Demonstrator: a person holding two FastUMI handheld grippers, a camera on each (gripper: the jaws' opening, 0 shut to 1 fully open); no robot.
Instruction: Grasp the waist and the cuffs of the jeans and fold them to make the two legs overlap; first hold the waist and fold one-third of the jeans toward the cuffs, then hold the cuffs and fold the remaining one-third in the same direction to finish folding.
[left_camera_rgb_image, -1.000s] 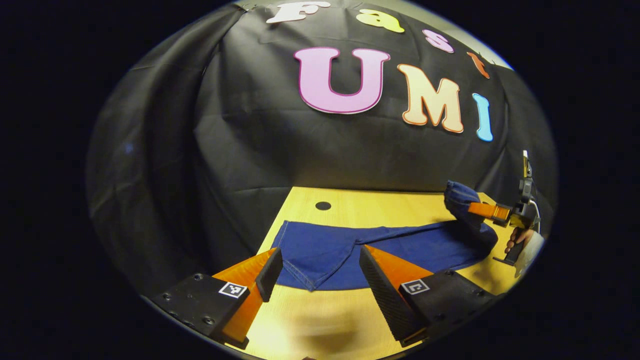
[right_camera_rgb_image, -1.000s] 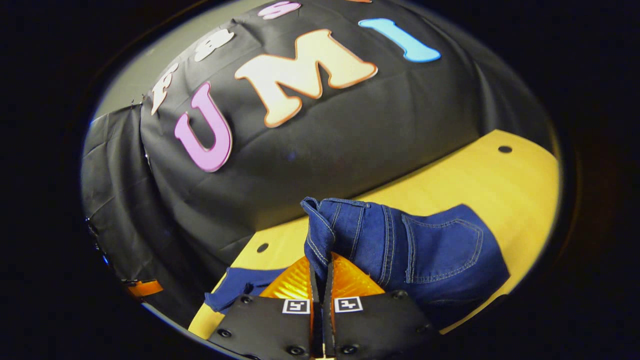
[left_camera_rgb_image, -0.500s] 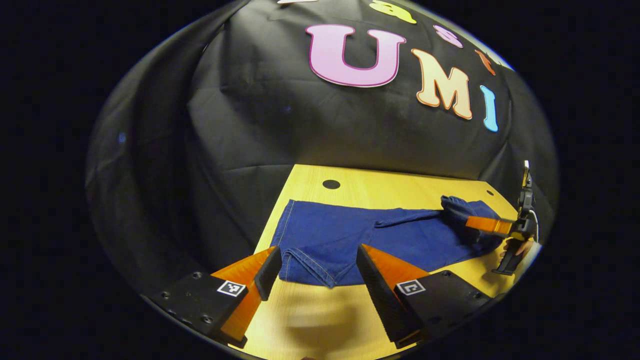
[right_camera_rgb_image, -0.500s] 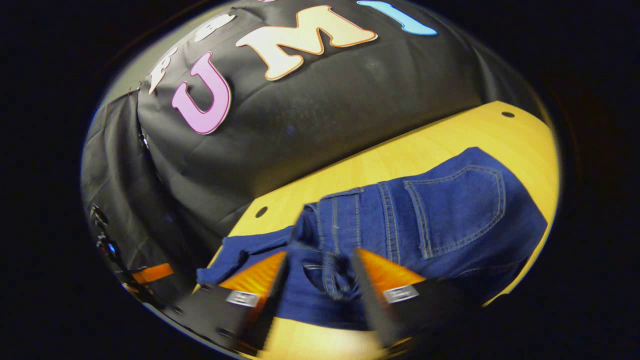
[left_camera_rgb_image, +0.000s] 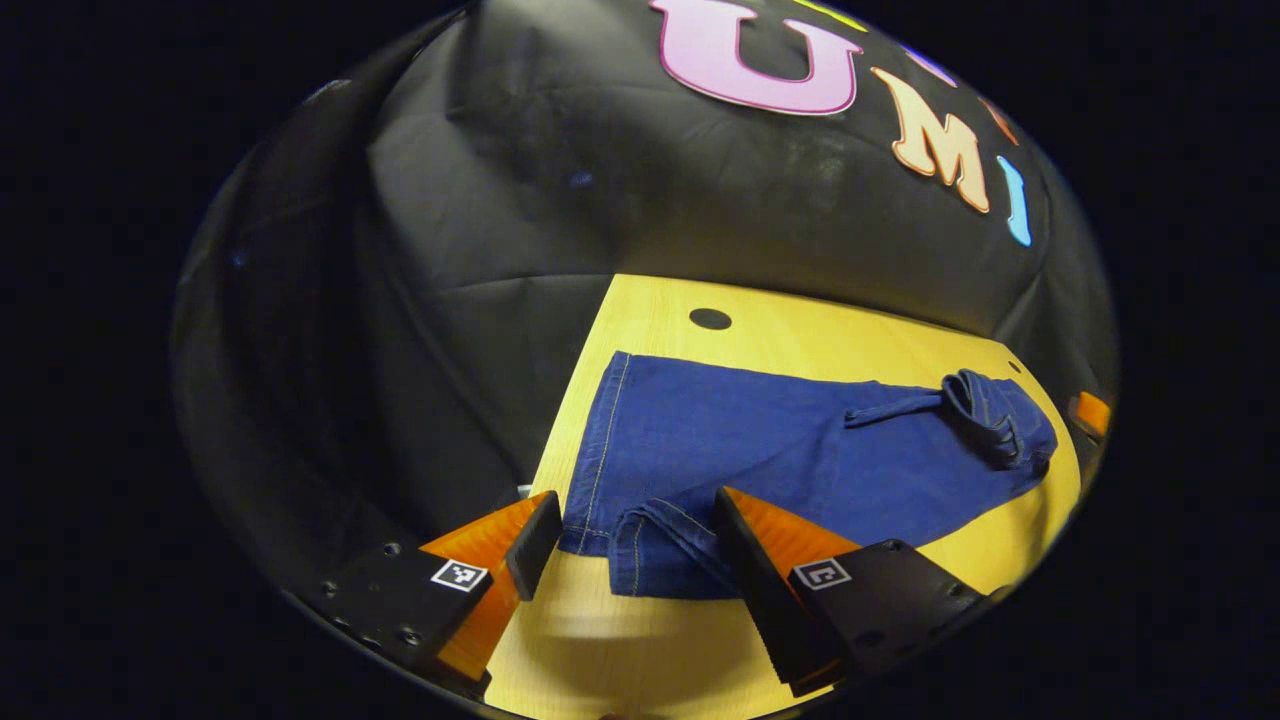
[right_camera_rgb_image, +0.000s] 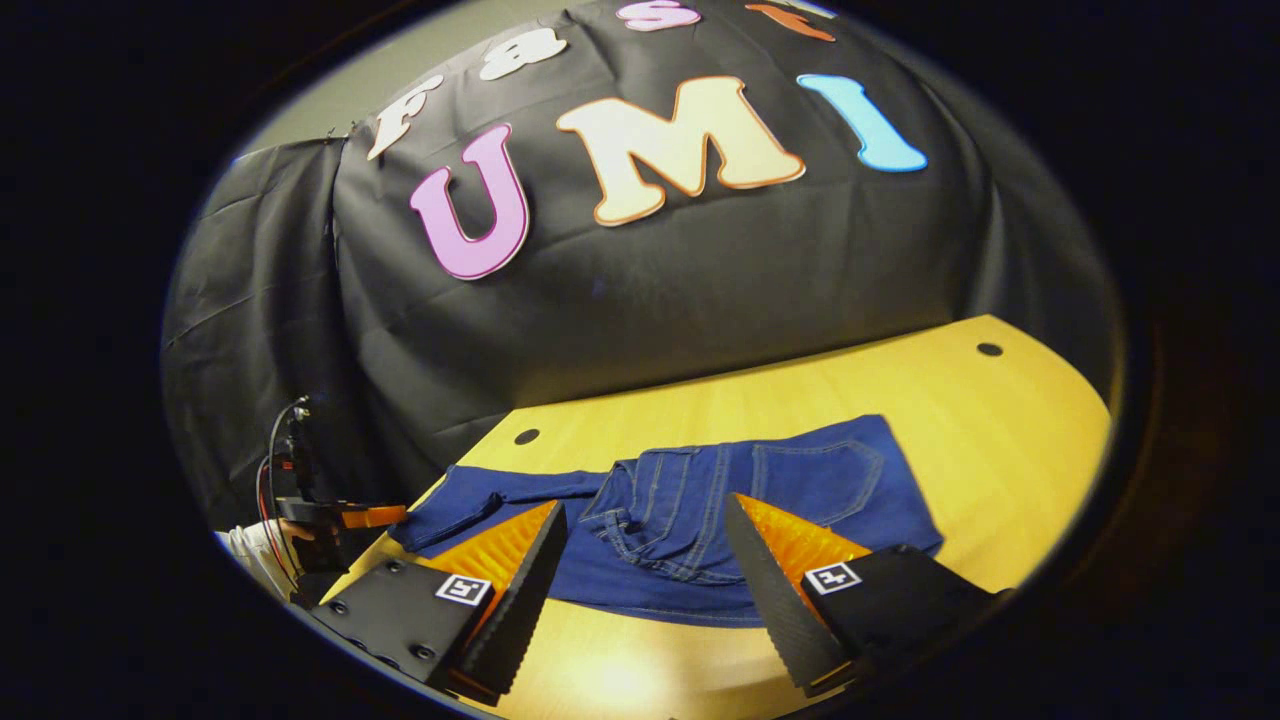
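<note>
Blue jeans (left_camera_rgb_image: 760, 450) lie lengthwise on the yellow wooden table (left_camera_rgb_image: 640, 650). Their cuffs (left_camera_rgb_image: 640, 545) rest at the near end, just in front of my left gripper (left_camera_rgb_image: 635, 520), which is open, its fingers straddling the cuff edge without pressing it. The waist (left_camera_rgb_image: 995, 425) lies bunched and folded over at the far end. In the right gripper view the waist with its back pocket (right_camera_rgb_image: 815, 480) lies turned back on the legs. My right gripper (right_camera_rgb_image: 645, 590) is open just short of it, with nothing held. The left gripper (right_camera_rgb_image: 340, 515) shows at the far left.
Black cloth walls the booth behind the table. Round holes (left_camera_rgb_image: 710, 319) (right_camera_rgb_image: 989, 349) mark the tabletop near its far edge. Bare wood (right_camera_rgb_image: 1000, 420) stretches to the right of the jeans. A hand and pale sleeve (right_camera_rgb_image: 255, 550) hold the left gripper.
My right gripper opened, dropped the waist onto the legs and backed away. The left gripper stayed open and shifted closer over the cuffs.
</note>
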